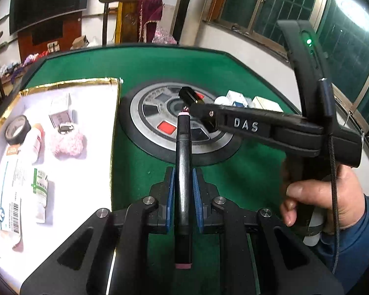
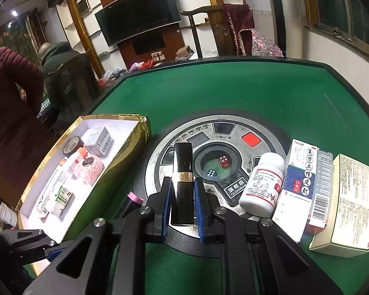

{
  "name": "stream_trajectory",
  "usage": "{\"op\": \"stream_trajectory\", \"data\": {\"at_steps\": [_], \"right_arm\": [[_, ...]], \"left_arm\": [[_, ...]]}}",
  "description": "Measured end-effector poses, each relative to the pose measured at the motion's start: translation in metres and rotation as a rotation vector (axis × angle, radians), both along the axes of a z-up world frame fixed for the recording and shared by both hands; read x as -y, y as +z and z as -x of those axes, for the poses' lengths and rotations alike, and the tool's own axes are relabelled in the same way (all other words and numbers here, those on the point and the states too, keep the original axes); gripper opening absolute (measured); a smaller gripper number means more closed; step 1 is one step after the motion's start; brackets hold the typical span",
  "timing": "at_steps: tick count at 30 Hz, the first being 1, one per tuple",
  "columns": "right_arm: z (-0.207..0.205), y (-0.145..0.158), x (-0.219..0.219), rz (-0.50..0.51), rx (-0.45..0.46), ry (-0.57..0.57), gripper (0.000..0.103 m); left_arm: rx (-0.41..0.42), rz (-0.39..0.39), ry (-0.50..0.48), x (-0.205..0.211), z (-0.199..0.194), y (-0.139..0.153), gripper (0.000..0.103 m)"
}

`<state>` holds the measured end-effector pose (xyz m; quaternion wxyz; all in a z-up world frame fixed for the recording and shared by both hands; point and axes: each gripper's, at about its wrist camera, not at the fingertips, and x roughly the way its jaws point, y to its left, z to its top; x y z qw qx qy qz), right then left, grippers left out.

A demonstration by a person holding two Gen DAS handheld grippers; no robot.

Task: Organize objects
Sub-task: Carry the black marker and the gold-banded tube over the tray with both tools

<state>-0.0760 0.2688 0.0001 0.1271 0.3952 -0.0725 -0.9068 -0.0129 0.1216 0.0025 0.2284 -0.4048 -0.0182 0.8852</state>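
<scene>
While both grippers hang over the green table point(image 2: 233, 93), each one pinches a small thing. At the lower middle of the left wrist view, the left gripper point(image 1: 183, 198) has its blue pads point(image 1: 170, 196) pressed against a black marker point(image 1: 183, 172) with pink ends, which stands lengthwise between them. The right gripper point(image 2: 183, 198), at the lower middle of its own view, clamps a black lipstick tube point(image 2: 183, 184) with a gold band; in the left wrist view that same tube point(image 1: 190, 95) shows at the tip of the right gripper's arm, which reaches in from the right, held by a hand point(image 1: 332, 196). Both things sit above the round dice panel point(image 2: 253, 140) at the table's centre. At the left lies a gold-edged box point(image 2: 135, 132) holding a roll of tape point(image 2: 72, 145), a pink fluffy thing point(image 2: 92, 169) and small cartons. At the right of the right wrist view stand a white bottle point(image 2: 263, 184) and two cartons point(image 2: 305, 184).
</scene>
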Motion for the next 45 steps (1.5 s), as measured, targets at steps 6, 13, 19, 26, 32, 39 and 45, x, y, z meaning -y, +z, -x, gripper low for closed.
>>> {"op": "stream_trajectory", "data": {"at_steps": [6, 13, 19, 26, 32, 39, 45], "right_arm": [[-0.002, -0.002, 0.004, -0.003, 0.004, 0.019, 0.016], [-0.002, -0.003, 0.008, 0.012, 0.006, 0.020, 0.016], [-0.003, -0.003, 0.010, 0.028, 0.002, 0.022, 0.016], [-0.007, -0.002, 0.016, 0.051, -0.006, 0.035, 0.016], [-0.011, 0.004, 0.018, 0.078, -0.015, 0.043, 0.016], [-0.019, 0.009, 0.032, 0.107, -0.023, 0.078, 0.016], [-0.032, 0.019, 0.053, 0.148, -0.048, 0.137, 0.016]], "left_arm": [[0.004, 0.029, -0.004, -0.010, -0.001, -0.005, 0.014], [-0.018, 0.026, -0.010, -0.013, -0.007, 0.000, 0.014], [-0.024, 0.007, -0.004, -0.004, -0.007, 0.006, 0.014], [-0.034, -0.020, 0.020, 0.010, -0.005, 0.014, 0.014], [-0.060, -0.041, 0.056, 0.032, -0.006, 0.025, 0.014], [-0.087, -0.033, 0.126, 0.067, -0.005, 0.032, 0.014], [-0.090, -0.024, 0.183, 0.099, -0.001, 0.032, 0.014]]}}
